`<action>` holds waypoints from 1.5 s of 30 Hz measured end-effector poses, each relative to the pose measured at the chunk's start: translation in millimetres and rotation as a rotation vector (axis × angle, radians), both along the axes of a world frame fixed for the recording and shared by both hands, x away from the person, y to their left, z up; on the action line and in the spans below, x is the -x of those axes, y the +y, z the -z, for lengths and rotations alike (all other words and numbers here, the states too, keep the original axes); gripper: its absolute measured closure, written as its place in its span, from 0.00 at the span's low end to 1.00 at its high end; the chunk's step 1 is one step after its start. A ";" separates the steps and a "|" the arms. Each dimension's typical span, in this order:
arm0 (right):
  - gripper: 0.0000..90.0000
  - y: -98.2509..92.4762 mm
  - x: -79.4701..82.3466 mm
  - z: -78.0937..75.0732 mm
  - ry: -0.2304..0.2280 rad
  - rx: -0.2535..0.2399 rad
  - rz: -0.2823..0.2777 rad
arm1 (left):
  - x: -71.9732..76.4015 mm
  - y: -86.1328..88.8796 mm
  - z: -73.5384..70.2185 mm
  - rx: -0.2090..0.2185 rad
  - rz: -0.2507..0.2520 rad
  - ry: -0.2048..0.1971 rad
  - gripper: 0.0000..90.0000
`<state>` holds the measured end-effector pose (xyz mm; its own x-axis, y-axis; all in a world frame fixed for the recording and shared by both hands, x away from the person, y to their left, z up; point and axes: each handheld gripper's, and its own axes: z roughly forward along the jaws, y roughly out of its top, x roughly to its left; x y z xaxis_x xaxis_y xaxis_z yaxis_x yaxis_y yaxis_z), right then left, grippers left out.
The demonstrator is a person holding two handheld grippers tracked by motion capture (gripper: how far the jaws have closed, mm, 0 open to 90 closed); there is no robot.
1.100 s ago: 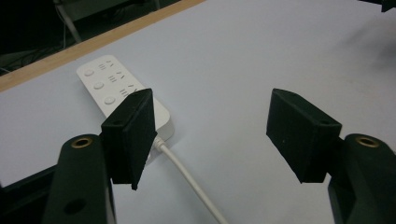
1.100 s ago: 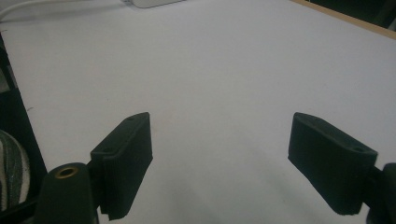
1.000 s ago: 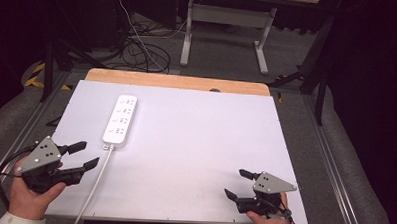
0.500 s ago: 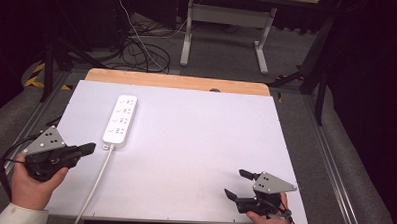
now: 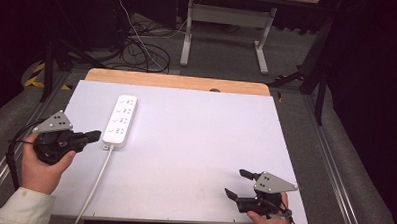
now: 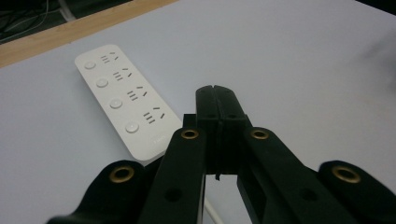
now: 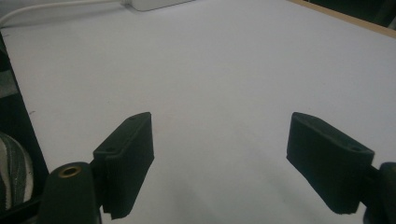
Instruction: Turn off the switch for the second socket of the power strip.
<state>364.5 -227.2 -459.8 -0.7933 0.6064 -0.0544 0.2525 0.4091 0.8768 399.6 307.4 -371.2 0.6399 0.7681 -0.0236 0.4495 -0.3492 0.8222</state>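
A: The left gripper (image 5: 93, 136) has its jaws pressed together with nothing between them; they have just been closing. It sits just beside the near end of the power strip (image 5: 120, 121), which lies on the left part of the bench (image 5: 195, 142), its cord (image 5: 96, 183) trailing toward the near edge.

B: And the right gripper (image 5: 238, 183)?

A: Jaws wide apart, empty, low at the near right corner, well apart from the strip.

B: What could go wrong?

A: If the shut jaws are meant to press a switch, a glancing push could slide the light strip across the smooth sheet instead. The cord could also snag on the left hand (image 5: 39, 164).

B: Anything unclear?

A: Where the cord ends is cut off at the bench edge. In the left gripper view, the jaws cover the strip's near corner (image 6: 154, 147), so contact is hard to judge.
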 end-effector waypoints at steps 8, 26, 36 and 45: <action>0.26 -0.2 -0.1 0.3 -0.001 0.000 -0.001 | -19.9 1.2 5.3 0.072 -0.047 -0.005 1.00; 0.26 -1.6 -0.3 0.8 0.003 -0.006 -0.004 | -63.6 -3.0 31.8 0.049 -0.103 -0.046 1.00; 0.27 -2.0 -0.3 1.1 0.002 -0.006 -0.006 | -83.1 -4.5 48.0 0.061 -0.107 -0.043 0.99; 0.27 -2.1 -0.4 1.5 0.003 -0.005 -0.009 | -96.9 -4.7 60.2 0.042 -0.123 -0.034 1.00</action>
